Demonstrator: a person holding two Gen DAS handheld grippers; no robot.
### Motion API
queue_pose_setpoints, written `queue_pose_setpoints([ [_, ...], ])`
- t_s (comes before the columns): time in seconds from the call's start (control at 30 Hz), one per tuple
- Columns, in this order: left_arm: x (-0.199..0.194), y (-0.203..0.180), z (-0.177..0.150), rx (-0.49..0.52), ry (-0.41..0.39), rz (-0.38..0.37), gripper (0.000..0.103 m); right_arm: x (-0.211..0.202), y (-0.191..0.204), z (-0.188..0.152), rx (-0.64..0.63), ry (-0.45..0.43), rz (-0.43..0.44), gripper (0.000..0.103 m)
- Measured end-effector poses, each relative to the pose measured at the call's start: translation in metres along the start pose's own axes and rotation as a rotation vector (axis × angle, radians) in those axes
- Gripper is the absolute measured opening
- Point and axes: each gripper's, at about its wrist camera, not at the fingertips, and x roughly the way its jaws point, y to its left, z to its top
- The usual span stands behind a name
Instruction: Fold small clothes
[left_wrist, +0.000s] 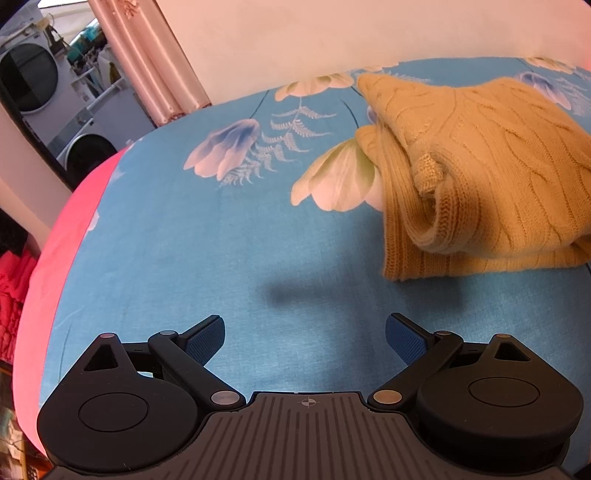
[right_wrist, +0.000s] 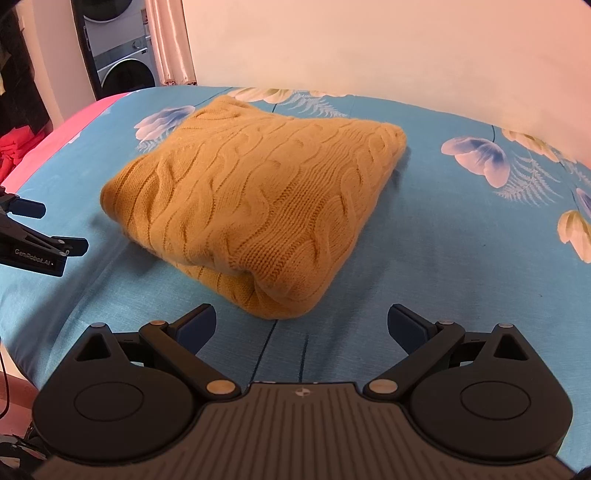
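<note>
Nearest the left wrist camera, the left claw stood with its blue-padded fingers wide apart, holding nothing, over the blue flowered bed sheet. At two o'clock lay the folded mustard cable-knit sweater, well apart from the claw, a ribbed sleeve end bunched at its near-left edge. Washing machines showed at ten o'clock beside a pink curtain.

From the right wrist camera, the right claw likewise gaped empty, the sweater at twelve o'clock, near its fingertips. At nine o'clock the left claw hovered beside the sweater.
</note>
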Motion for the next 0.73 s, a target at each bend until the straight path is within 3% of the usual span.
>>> queue_pose_setpoints([
  [0.73,0.0052,0.0008,-0.0005,-0.006,0.009,-0.008,0.103,0.0087,0.0047,0.0003,-0.01,0.023,0.006,0.1],
])
